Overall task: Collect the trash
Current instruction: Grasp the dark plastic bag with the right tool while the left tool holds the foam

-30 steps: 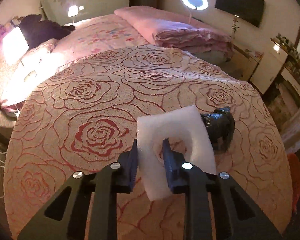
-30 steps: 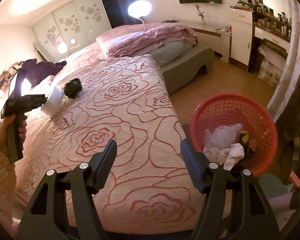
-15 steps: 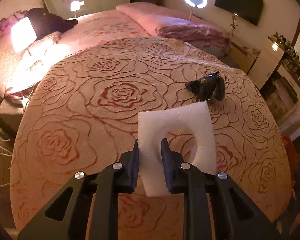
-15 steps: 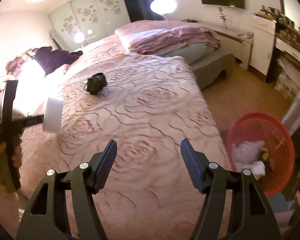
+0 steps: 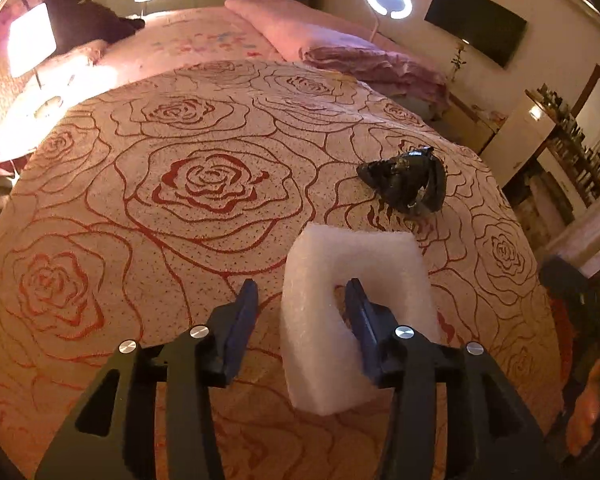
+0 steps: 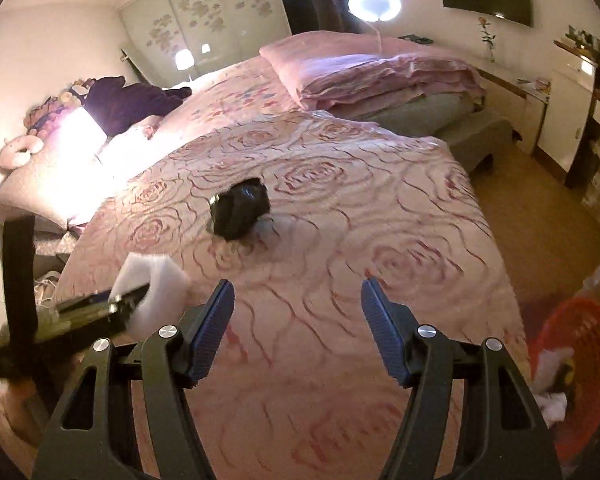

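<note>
Two claws hang over the bed (image 5: 148,208), which is covered with a rose-patterned spread. The left claw (image 5: 300,308) has its jaws spread apart, and a white foam piece (image 5: 356,320) with a hole in it sits between them — the right finger pokes through the hole, the left finger stands clear of the foam. The right claw (image 6: 298,312) is wide open with nothing in it. A crumpled black bag (image 6: 242,208) lies on the spread ahead of both claws, just beyond the foam in the left view. A red basket (image 6: 580,360) with white scraps inside stands on the floor by the bed's edge — low at the right of the right view.
</note>
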Demonstrator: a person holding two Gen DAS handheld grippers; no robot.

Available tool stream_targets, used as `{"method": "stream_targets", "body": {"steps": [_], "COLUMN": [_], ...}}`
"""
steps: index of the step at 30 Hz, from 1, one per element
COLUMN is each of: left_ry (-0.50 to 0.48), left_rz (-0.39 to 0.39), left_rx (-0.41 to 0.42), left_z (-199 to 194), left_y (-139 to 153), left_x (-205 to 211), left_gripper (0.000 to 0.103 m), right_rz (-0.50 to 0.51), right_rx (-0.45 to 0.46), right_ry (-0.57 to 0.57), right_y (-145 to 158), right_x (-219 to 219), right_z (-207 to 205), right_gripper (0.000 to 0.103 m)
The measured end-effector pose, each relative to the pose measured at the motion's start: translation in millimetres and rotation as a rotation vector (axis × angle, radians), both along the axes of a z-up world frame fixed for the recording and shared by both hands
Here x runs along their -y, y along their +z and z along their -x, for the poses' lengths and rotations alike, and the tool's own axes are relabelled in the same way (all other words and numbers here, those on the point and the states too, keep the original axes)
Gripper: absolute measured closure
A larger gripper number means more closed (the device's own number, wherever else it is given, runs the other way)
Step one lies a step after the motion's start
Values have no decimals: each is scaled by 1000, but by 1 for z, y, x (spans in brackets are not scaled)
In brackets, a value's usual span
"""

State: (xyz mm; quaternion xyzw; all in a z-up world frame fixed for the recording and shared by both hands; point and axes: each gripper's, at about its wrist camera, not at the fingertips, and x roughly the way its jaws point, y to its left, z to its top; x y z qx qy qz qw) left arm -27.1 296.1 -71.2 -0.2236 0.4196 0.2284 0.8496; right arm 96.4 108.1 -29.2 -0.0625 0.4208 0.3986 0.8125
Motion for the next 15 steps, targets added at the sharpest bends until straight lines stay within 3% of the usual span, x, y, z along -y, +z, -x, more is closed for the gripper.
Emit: {"method": "stream_targets", "body": {"steps": [15], "left_ry": [-13], "left_rz": [-45], "left_rx": [54], "left_z": [7], "left_y": [-2], "left_x": [7], "left_gripper": [60], "right_rz": [-30], "right_rx": [-120], "right_ry": [67], "right_y": [-15], "right_x": [-114], "right_z": [-41], "right_gripper": [39]}}
